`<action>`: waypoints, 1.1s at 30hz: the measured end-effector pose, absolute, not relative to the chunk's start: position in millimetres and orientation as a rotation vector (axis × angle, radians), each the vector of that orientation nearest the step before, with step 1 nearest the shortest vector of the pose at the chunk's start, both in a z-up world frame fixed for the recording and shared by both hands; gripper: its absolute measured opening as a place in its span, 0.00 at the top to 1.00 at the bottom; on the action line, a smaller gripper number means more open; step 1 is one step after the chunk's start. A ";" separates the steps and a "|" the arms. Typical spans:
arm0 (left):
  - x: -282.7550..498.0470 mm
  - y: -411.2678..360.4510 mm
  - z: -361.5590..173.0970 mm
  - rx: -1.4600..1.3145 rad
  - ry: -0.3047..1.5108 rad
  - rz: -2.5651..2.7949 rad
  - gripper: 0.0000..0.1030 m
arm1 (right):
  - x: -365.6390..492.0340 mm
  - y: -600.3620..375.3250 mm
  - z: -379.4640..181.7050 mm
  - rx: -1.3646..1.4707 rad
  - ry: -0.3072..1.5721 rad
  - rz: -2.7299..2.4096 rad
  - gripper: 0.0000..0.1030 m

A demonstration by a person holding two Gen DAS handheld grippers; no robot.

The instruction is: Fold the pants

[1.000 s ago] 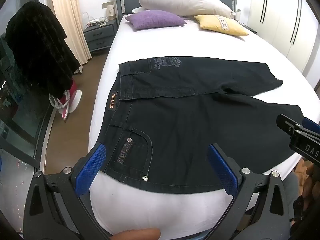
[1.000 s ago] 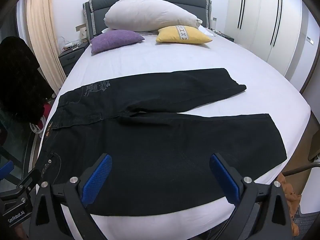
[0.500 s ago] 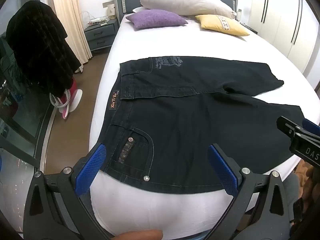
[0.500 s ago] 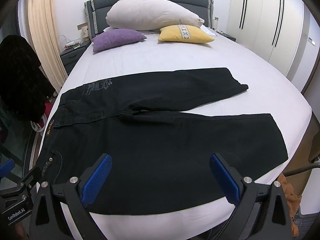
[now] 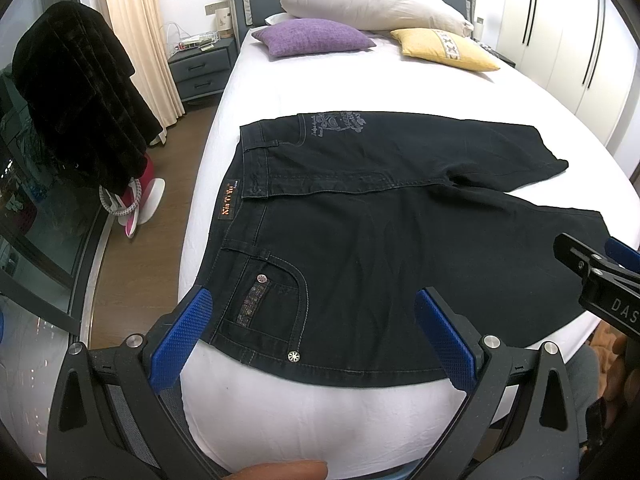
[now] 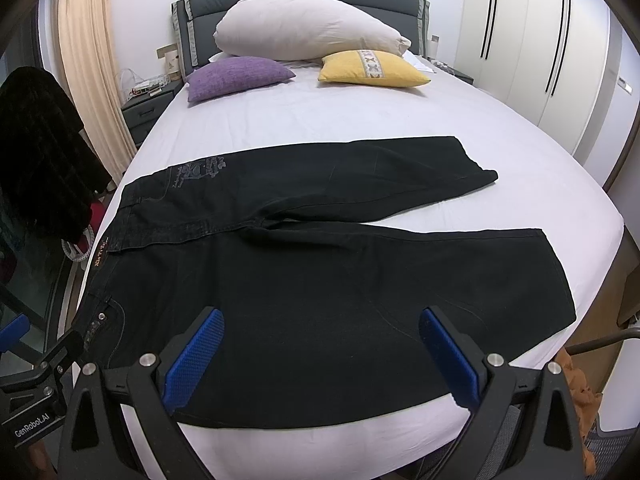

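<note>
While both tools hover at the near edge of the bed (image 6: 360,120), the black pants (image 6: 320,280) lie spread flat on the white sheet, waist to the left, legs splayed right w/ a gap between them. Left gripper (image 5: 312,340) is released, blue pads wide apart over the waist/pocket area, gripping nothing. Right gripper (image 6: 320,356) is likewise spread wide over the near leg, empty. Left wrist view alone shows the orange waistband label (image 5: 229,205), the studded front pocket (image 5: 276,300), a fingertip at the bottom edge, and a pink-and-white item on the wood floor. Right wrist view alone shows both leg hems in full. Purple cushion (image 6: 238,76), yellow cushion (image 6: 372,67) and a big white pillow (image 6: 308,28) sit at the headboard, well apart from the pants.
</note>
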State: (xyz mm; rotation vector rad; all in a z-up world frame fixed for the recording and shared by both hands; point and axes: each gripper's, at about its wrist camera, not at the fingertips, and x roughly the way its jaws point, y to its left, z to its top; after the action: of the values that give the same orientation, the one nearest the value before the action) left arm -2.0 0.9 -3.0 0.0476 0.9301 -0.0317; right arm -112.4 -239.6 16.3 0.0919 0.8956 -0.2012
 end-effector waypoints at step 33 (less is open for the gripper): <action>-2.8 5.8 -4.4 0.048 0.933 -0.030 0.00 | -111.9 -238.7 15.4 0.091 0.900 -0.201 0.03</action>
State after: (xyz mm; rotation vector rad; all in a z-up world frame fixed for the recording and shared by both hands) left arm -2.8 5.8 -4.4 0.0484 0.9334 -0.0299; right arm -111.9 -238.7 15.4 0.0909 0.9004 -0.2007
